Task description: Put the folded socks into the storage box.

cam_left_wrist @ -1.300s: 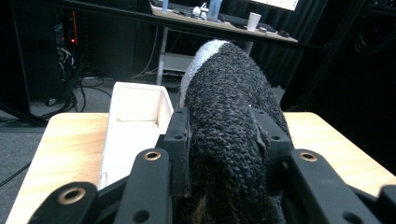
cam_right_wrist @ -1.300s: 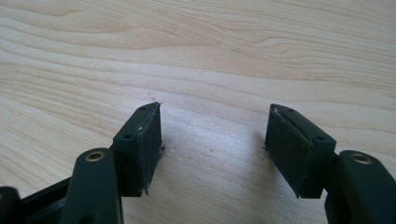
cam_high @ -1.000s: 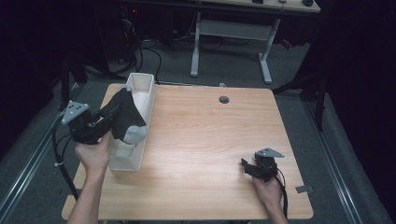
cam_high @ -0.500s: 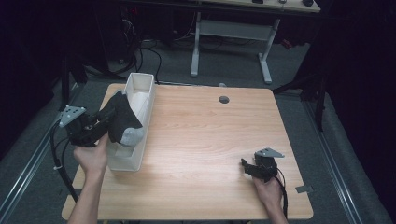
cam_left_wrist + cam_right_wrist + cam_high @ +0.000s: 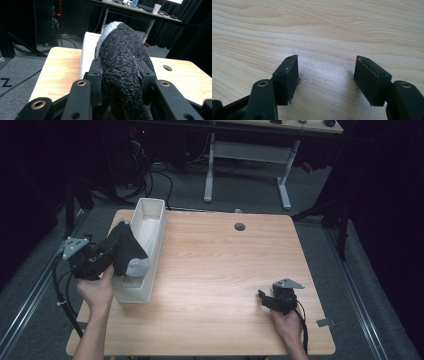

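- The fingers of the left gripper pinch a thick black knitted sock with a grey toe; in the left gripper view the two black pads press into its sides and the knit bulges between them.
- The fingers of the right gripper stand spread with nothing between them, low over the bare wood of the pale wooden desk near its right front corner.
- The sock hangs over the near half of the long white plastic bin at the desk's left edge, grey toe pointing down toward the bin's inside.
- Done, as I judge it: the sock is picked up and carried over the bin.
- Left to do: lower it the rest of the way and let go. Whether the toe already touches the bin's bottom or wall I cannot tell.
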`<move>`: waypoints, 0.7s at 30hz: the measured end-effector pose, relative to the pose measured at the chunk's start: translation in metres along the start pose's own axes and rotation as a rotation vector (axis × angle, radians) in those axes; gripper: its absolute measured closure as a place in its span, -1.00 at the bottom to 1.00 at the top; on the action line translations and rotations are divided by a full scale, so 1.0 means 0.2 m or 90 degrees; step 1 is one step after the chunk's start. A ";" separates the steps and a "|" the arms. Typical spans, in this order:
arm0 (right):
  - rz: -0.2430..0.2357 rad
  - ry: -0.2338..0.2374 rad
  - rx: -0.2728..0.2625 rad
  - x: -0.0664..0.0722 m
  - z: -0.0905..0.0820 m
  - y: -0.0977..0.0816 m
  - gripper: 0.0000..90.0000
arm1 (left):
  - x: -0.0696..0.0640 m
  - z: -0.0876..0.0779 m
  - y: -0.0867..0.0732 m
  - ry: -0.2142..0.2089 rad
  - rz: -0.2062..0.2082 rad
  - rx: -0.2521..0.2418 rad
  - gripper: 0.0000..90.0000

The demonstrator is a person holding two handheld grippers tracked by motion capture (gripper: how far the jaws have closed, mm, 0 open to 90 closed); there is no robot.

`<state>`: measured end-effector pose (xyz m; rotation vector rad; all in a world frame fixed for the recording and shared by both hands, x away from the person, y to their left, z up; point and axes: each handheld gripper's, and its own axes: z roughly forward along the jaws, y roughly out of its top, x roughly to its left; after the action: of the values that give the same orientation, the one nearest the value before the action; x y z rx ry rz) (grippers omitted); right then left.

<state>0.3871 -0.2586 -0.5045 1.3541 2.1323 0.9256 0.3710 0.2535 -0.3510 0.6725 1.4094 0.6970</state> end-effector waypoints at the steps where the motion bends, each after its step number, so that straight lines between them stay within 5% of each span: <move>1: 0.000 0.000 0.000 0.00 0.00 0.00 -0.20 | 0.00 0.00 0.00 0.002 0.001 -0.001 0.43; 21: 0.000 0.000 0.000 0.00 0.00 0.00 -0.20 | 0.05 0.04 -0.07 0.038 0.070 0.001 0.43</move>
<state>0.3871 -0.2586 -0.5045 1.3542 2.1322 0.9256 0.3795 0.2518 -0.3685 0.7407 1.4356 0.8076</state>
